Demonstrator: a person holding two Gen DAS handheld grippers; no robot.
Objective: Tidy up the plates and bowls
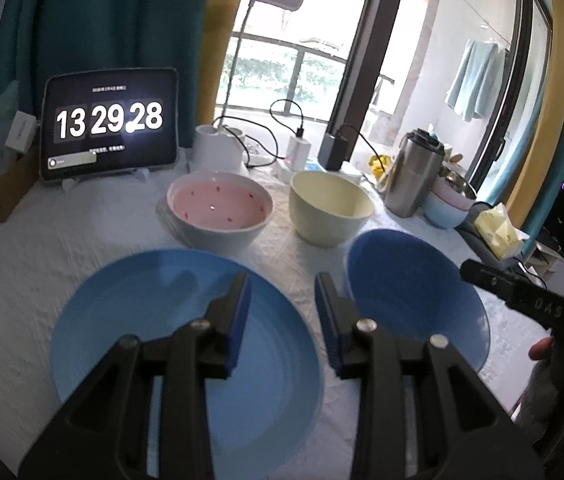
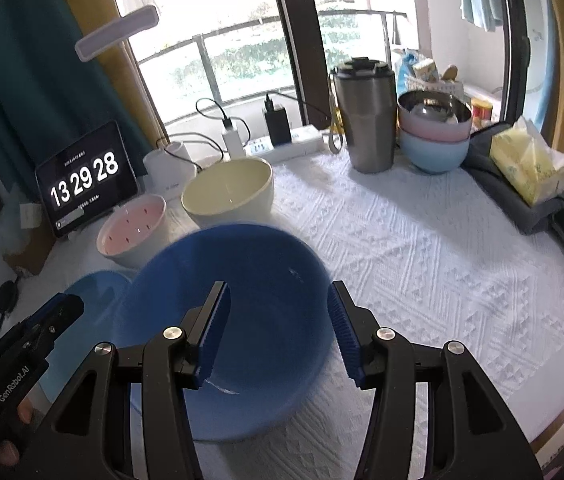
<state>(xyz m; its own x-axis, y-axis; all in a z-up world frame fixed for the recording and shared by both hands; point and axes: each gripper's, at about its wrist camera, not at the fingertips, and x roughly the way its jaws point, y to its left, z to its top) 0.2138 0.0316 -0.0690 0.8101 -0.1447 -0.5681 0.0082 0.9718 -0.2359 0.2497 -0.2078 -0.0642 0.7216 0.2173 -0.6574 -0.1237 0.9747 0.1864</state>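
Right hand-held gripper [image 2: 277, 332] has the near rim of the dark blue bowl [image 2: 241, 300] between its partly open jaws; left pad sits inside the bowl, right pad outside, and whether they pinch the wall I cannot tell. Bowl looks tilted and blurred, just right of the light blue plate [image 1: 185, 340] on the white-clothed table [image 2: 422, 260]. Left hand-held gripper [image 1: 282, 316] hovers over the plate's right edge, jaws narrowly apart, nothing between them. Likely step: bowl goes onto the plate or into a stack; grip the rim firmly, keep it level, set down centred. Pink spotted bowl [image 1: 219, 208] and cream bowl [image 1: 330, 206] stand behind, both empty; the blue bowl is empty too. Far right, stacked pastel bowls [image 2: 434, 132] hold a steel one on top.
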